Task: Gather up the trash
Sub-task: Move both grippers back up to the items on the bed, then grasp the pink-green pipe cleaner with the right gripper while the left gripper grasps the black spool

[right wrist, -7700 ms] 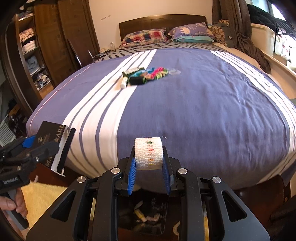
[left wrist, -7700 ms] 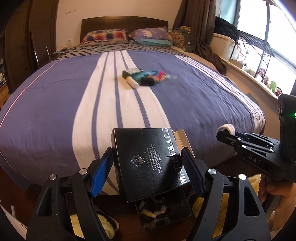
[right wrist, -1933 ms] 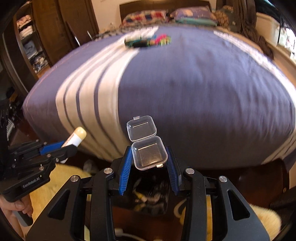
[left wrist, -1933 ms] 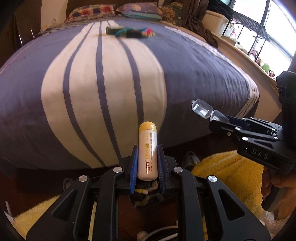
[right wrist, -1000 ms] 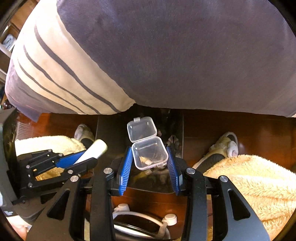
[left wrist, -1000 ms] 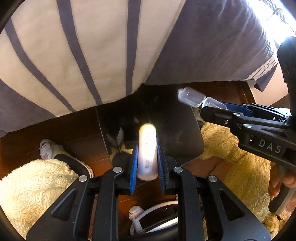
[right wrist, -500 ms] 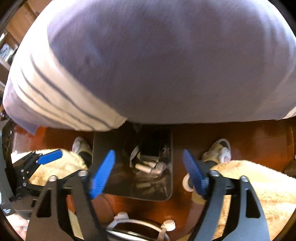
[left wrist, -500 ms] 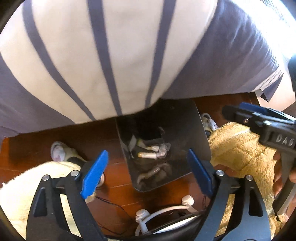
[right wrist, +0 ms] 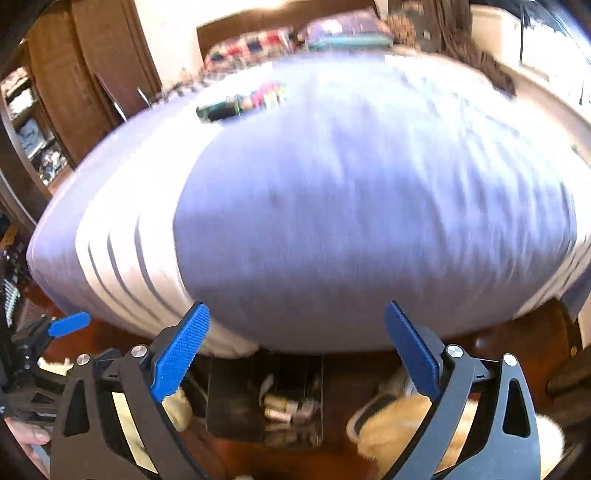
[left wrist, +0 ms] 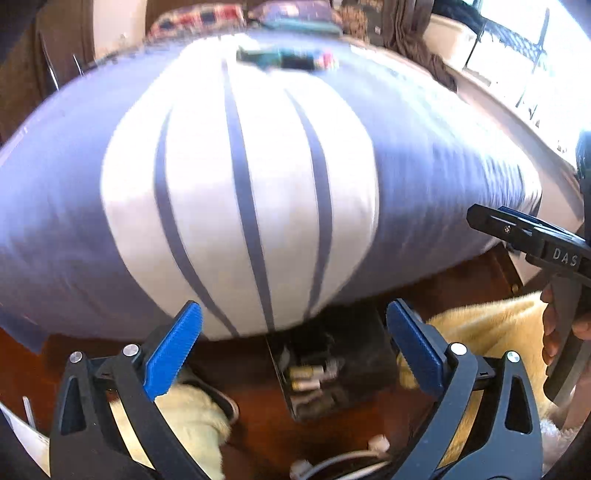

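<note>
Both views are motion-blurred. My left gripper [left wrist: 293, 341] is open and empty above the dark bin [left wrist: 373, 384] on the floor at the bed's foot; the bin holds several dropped items. My right gripper [right wrist: 297, 345] is also open and empty over the same bin [right wrist: 229, 402]. A small pile of trash [left wrist: 286, 59] lies far up the purple and white striped bed [left wrist: 258, 166]. The pile also shows in the right wrist view [right wrist: 243, 101]. The right gripper shows at the right edge of the left wrist view [left wrist: 532, 236].
Fluffy yellow slippers [left wrist: 491, 332] and shoes flank the bin on the dark wooden floor [left wrist: 251, 424]. Pillows [left wrist: 199, 18] lie at the headboard. A wardrobe [right wrist: 74, 81] stands left of the bed; a windowsill with curtains runs along the right.
Both grippers opened and dropped the tube and the clear plastic case into the bin. Both have since tilted up from the bin toward the bed.
</note>
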Demonstrator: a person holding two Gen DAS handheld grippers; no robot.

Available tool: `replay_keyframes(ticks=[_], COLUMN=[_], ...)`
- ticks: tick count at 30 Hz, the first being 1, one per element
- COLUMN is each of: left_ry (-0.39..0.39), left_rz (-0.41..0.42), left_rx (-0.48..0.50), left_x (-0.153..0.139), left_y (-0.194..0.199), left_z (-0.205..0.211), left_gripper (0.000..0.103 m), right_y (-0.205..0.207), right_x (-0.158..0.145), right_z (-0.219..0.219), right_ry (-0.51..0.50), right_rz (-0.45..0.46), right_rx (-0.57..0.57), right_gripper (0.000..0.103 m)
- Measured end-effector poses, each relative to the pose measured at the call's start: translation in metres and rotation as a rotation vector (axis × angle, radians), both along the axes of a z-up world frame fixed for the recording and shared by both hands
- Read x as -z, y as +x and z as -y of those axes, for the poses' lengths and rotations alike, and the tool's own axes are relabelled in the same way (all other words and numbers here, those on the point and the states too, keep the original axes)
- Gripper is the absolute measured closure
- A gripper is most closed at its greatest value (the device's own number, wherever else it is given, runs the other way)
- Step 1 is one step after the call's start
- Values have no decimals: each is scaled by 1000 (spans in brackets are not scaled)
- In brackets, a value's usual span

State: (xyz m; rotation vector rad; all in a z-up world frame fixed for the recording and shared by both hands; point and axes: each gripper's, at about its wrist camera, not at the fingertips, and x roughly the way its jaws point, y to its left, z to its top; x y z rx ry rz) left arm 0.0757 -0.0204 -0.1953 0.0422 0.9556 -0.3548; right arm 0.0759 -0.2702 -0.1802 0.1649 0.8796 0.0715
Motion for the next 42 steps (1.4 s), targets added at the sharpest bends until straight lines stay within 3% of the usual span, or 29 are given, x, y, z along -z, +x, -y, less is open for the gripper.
replay_keyframes(ticks=[4,10,16,21,31,33,35,37,40,41,42], left_ry=[-8,17,1,40,-10,-8,-19,-30,-25,-25,-23], left_rz=[78,121,110,121,80,83,66,44,40,45,48], left_rx=[-20,-28,-55,-37,5,12,24,33,38,42,39], left_x=[-32,-50,-52,-49,-42,-42,-38,-34,-30,-30,-30], left_y=[20,61,115,161,235,244,254,261,271,273,273], left_z=[-4,0,7,34,74,79,83,86,92,92,91], left_gripper=[8,8,8,8,9,12,30,41,41,49,49], right_y=[24,73,137,186,239,245,253,258,265,267,269], right_x=[-28,-49,-56,-55,-43,-43,-41,-40,-39,-38,-38], right_z=[-3,-4,-4,4,21,25,25,23,19,18,15], right_ry=[-21,-46,-84,-65,-12,-1,3,2,5,9,13], right_rz=[74,114,110,91,40,40,34,30,29,29,28], right_rx=[-18,-34,-18,-3,17,20,11,4,-9,-14,-19], right_gripper=[7,7,7,7,7,10,12,13,13,13,13])
